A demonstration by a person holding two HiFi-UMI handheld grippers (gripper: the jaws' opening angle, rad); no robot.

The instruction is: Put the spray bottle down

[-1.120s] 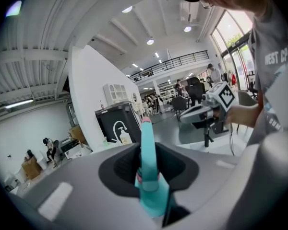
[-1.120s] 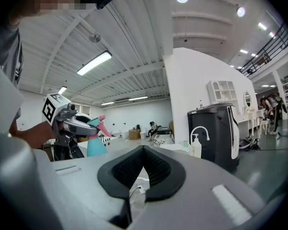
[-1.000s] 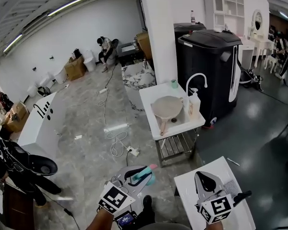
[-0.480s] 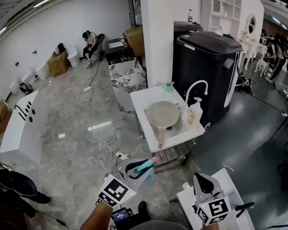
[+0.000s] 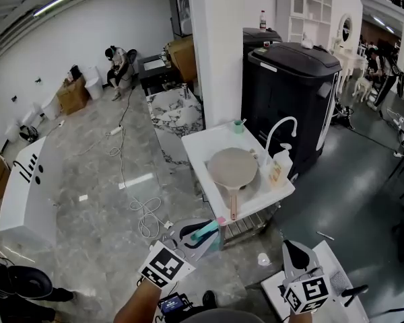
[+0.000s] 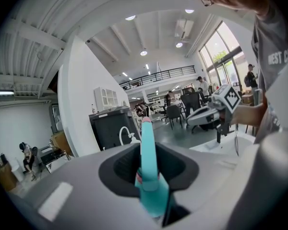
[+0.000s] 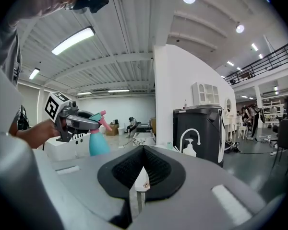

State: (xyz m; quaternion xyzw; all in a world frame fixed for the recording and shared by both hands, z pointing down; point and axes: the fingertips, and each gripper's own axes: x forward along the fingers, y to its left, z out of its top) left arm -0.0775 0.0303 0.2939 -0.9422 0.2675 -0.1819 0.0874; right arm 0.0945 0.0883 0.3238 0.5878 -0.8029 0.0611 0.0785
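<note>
In mid-air above the grey floor, the spray bottle hangs from the left gripper, whose fingers are clamped on its teal top, with the pink nozzle pointing ahead. The left gripper view shows the teal trigger part wedged between those fingers, and the right gripper view shows the body of the bottle dangling free below them, touching nothing.

The right gripper has its fingers together with nothing between them, and it hovers over the corner of a white tabletop at the lower right. Ahead stands a white sink stand with a round pan in its basin.

As for the task, the bottle is gripped and carried but not yet set on anything, so the putting down is all left to do. The 2 nearest surfaces look to be the white tabletop and the sink stand; which one is meant I cannot tell.
</note>
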